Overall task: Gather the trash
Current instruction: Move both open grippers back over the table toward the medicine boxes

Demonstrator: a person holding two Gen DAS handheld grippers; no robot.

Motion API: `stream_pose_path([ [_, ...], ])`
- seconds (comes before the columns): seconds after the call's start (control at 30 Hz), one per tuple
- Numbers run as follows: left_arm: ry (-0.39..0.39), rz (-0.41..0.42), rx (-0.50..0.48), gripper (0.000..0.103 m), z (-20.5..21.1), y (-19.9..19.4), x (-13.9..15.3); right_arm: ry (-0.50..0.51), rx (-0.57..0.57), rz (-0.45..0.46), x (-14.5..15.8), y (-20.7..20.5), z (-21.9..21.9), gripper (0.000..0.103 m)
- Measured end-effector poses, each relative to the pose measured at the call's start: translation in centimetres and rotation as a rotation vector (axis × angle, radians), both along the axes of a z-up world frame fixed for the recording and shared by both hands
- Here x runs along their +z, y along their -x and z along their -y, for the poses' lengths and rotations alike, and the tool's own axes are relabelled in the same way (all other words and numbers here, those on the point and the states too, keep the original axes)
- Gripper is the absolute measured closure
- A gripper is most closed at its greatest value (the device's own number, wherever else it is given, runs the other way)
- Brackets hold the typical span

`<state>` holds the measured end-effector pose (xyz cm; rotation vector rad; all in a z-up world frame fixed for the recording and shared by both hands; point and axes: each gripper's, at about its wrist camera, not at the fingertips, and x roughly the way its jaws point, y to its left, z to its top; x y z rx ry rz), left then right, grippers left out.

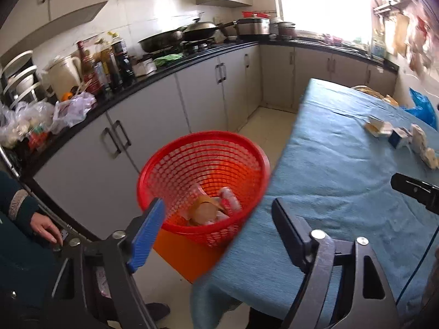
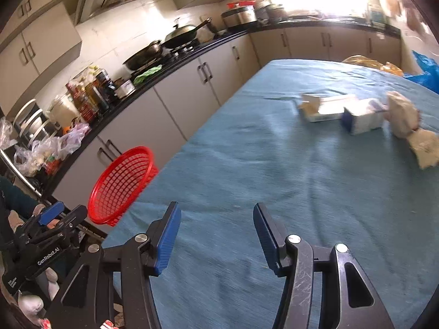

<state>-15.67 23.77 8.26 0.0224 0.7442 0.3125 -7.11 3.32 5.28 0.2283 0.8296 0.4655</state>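
Both my grippers hang empty over a kitchen table, beside a red basket of trash.

My left gripper (image 1: 216, 222) has its fingers spread wide with nothing between them, above the red plastic mesh basket (image 1: 204, 148), which stands just beside the edge of the surface draped in blue cloth (image 1: 337, 170); crumpled wrappers (image 1: 214, 208) lie at its bottom, too blurred to identify. My right gripper (image 2: 216, 235) has its fingers moderately parted, also empty, over bare cloth. Farther along the surface lie a pale open carton (image 2: 321, 108), a blue-and-white small box (image 2: 362, 119) and a crumpled cream paper wad (image 2: 406, 123), motion-blurred, the wad partly cut off at the frame edge.
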Motion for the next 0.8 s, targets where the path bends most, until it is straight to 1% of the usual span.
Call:
stream_pose_path([
  [0.03,0.003,-0.003,-0.013,0.032,0.6,0.0,0.0,-0.003,-0.011,0.0,0.0,0.1,0.7,0.042],
  [0.07,0.001,-0.007,-0.027,0.033,1.2,-0.1,0.1,-0.008,-0.026,-0.002,-0.1,0.3,1.7,0.042],
  [0.2,-0.014,-0.009,-0.057,0.033,3.2,-0.4,0.0,-0.02,-0.081,-0.013,-0.7,0.9,5.3,0.041],
  [0.27,0.004,-0.005,-0.082,0.033,4.0,-0.7,0.1,-0.021,-0.111,-0.02,-1.0,1.2,7.0,0.041],
  [0.37,0.066,-0.001,-0.133,0.033,4.9,-1.5,0.5,-0.011,-0.189,-0.044,-1.7,1.5,10.8,0.041],
  [0.43,0.097,-0.009,-0.175,0.033,5.6,-2.6,0.5,-0.006,-0.243,-0.056,-2.1,1.6,13.2,0.041],
  [0.5,0.111,-0.01,-0.221,0.033,6.8,-3.8,0.6,-0.005,-0.307,-0.063,-2.4,1.7,16.1,0.041],
  [0.6,0.104,-0.009,-0.295,0.033,9.1,-6.1,0.8,-0.007,-0.382,-0.062,-2.4,1.9,19.6,0.04],
  [0.63,0.101,-0.008,-0.322,0.033,9.9,-7.0,0.8,-0.006,-0.412,-0.057,-2.2,1.9,20.9,0.04],
  [0.7,0.098,-0.013,-0.382,0.032,11.9,-9.0,0.8,0.006,-0.463,-0.043,-1.6,1.8,22.9,0.034],
  [0.77,0.112,-0.031,-0.408,0.032,13.3,-10.8,0.7,0.012,-0.497,-0.038,-1.3,1.5,24.3,0.033],
  [0.8,0.133,-0.038,-0.427,0.032,13.9,-11.7,0.6,0.008,-0.514,-0.039,-1.1,1.1,25.2,0.033],
])
